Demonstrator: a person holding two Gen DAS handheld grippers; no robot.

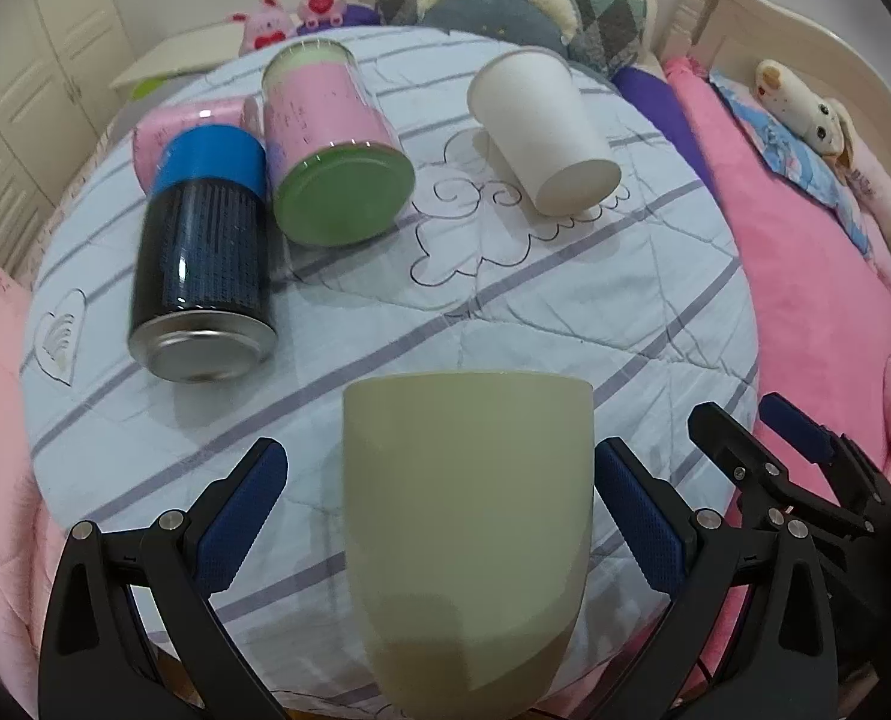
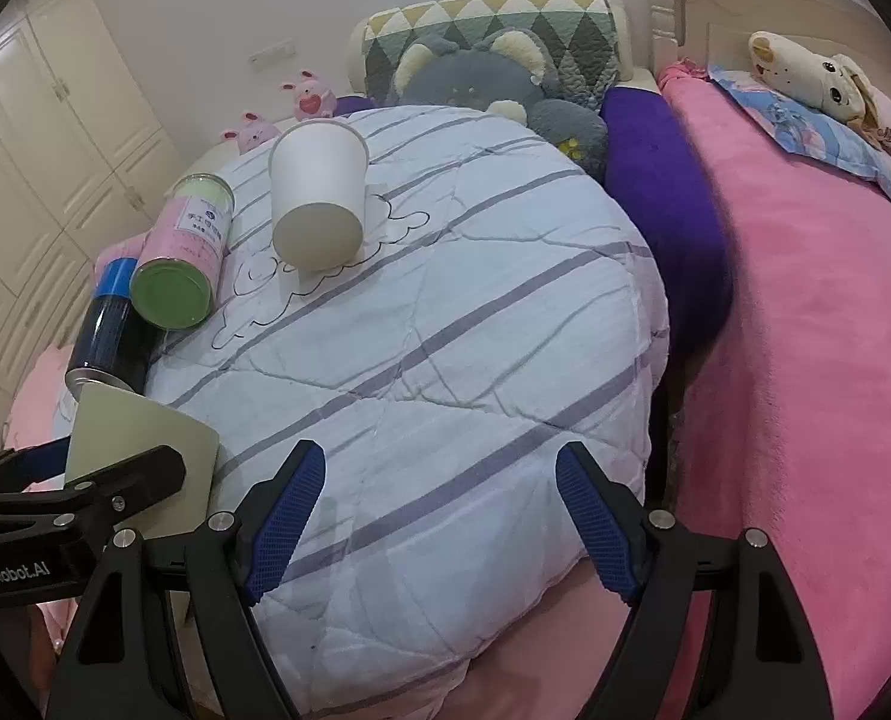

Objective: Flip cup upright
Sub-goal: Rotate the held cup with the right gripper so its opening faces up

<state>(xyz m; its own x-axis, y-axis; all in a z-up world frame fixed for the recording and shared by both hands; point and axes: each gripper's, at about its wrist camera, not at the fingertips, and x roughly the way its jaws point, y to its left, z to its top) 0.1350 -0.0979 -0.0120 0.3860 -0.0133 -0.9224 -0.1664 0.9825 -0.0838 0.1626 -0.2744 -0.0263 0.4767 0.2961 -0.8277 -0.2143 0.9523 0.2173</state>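
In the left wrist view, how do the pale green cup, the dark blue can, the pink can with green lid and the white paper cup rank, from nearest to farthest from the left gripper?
1. Pale green cup: between the left gripper jaws.
2. Dark blue can: ahead, to the left.
3. Pink can with green lid: beyond it, left of centre.
4. White paper cup: far right; about as far as the pink can, too close to call.

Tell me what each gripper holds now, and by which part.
Nothing is held. The left gripper is open around the pale green cup without touching its sides. The right gripper is open and empty.
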